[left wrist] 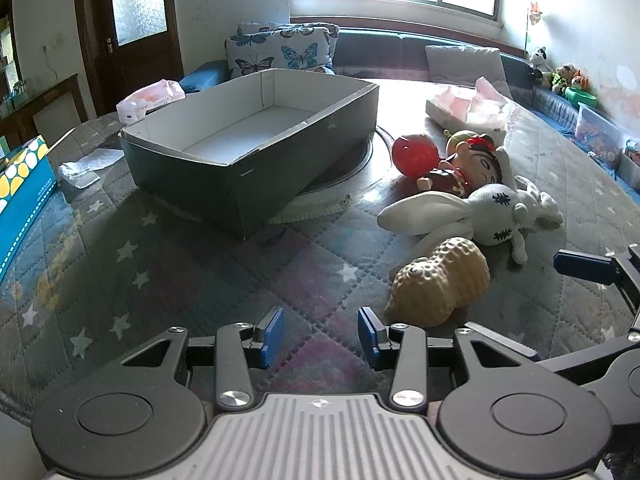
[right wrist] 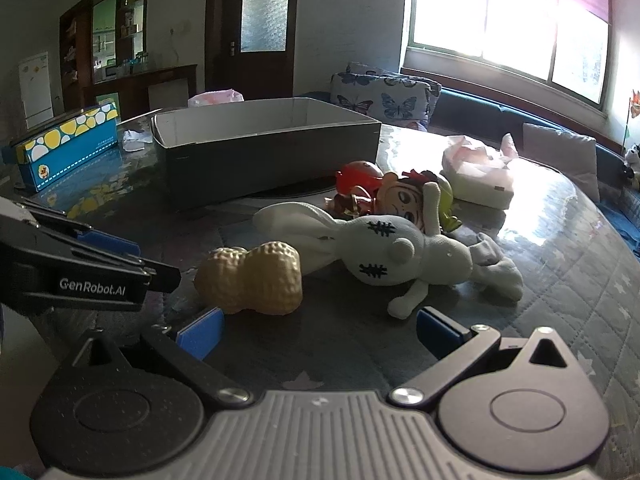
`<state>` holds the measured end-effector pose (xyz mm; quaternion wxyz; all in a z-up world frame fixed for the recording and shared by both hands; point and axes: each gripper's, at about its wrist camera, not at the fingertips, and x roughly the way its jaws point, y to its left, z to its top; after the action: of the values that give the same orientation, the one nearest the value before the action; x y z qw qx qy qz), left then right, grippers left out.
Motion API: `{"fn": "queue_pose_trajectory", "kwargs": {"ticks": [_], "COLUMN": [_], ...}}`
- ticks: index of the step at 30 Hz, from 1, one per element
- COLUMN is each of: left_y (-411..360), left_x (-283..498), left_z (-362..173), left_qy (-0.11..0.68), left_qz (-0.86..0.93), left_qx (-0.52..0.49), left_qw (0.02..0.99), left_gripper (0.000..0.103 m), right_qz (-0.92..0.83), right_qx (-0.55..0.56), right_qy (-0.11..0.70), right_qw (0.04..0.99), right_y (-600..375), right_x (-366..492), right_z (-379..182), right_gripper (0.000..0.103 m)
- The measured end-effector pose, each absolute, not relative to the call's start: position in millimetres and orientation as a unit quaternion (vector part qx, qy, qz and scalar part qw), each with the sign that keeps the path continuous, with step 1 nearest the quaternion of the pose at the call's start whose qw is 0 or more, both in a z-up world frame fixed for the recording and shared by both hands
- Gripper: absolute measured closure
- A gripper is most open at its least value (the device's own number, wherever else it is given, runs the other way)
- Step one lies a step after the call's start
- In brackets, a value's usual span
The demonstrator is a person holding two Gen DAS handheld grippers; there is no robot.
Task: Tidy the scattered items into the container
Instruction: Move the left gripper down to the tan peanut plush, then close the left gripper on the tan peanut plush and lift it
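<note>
Left wrist view.
- Left gripper [left wrist: 321, 334], bottom centre: blue pads parted at a moderate gap, nothing between them, over the star-patterned quilted cover [left wrist: 168, 280].
- Grey cardboard box [left wrist: 256, 184], upper centre-left: open top, white inside, nothing visible in it; one end sits on a round white disc [left wrist: 320, 196].
- Peanut-shaped toy [left wrist: 438, 282], right of centre, lying on the cover just beyond the right pad.
- White plush rabbit [left wrist: 480, 208], above the peanut, lying flat, touching it.
- Doll with dark hair [left wrist: 474, 168], above the rabbit, resting against it.
- Red ball [left wrist: 412, 152], just left of the doll.
- Pink tissue pack [left wrist: 464, 108], upper right.
- Blue box with yellow dots [left wrist: 24, 188], left edge.
- Right gripper: only one blue finger [left wrist: 584, 266] shows at the right edge.

Right wrist view.
- Right gripper [right wrist: 318, 336], bottom centre: pads spread wide, empty, the peanut-shaped toy [right wrist: 252, 282] just above the left pad.
- White plush rabbit [right wrist: 380, 252], centre, beside the peanut.
- Doll [right wrist: 404, 200] and red ball [right wrist: 358, 176] behind it.
- Grey cardboard box [right wrist: 264, 160], upper centre-left, apart from the toys.
- Left gripper [right wrist: 108, 246] enters from the left edge.
</note>
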<state>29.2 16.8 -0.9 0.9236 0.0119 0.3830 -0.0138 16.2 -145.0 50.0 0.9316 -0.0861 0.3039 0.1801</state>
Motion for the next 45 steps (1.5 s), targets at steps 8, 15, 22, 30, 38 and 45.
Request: {"fn": "queue_pose_trajectory", "kwargs": {"ticks": [8,15,22,30,38,45], "left_y": [16,15,12,8,12,20], "left_x": [31,36,42,49,63,71], "left_z": [9,16,19,17,10,8], "left_qy": [0.372,0.371,0.379,0.391,0.408,0.422], "left_qz": [-0.042,-0.087,-0.138,-0.183,-0.209,-0.223], "left_qx": [0.024,0.025,0.027,0.03,0.004,-0.031], "left_qw": [0.927,0.924,0.915,0.901,0.889,0.878], "left_gripper": [0.06,0.06,0.06,0.06,0.061,0.064], "right_qz": [0.2,0.214,0.231,0.244,0.253,0.26], "right_qx": [-0.102,-0.113,-0.12,-0.126,-0.122,-0.125], "right_qy": [0.297,0.297,0.296,0.292,0.299,0.301], "right_qw": [0.928,0.924,0.919,0.916,0.912,0.909], "right_y": [-136,-126,-117,-111,-112,-111], "right_x": [16,20,24,27,31,34], "right_z": [50,50,49,49,48,47], "right_gripper": [0.0,0.005,0.01,0.02,0.026,0.034]}}
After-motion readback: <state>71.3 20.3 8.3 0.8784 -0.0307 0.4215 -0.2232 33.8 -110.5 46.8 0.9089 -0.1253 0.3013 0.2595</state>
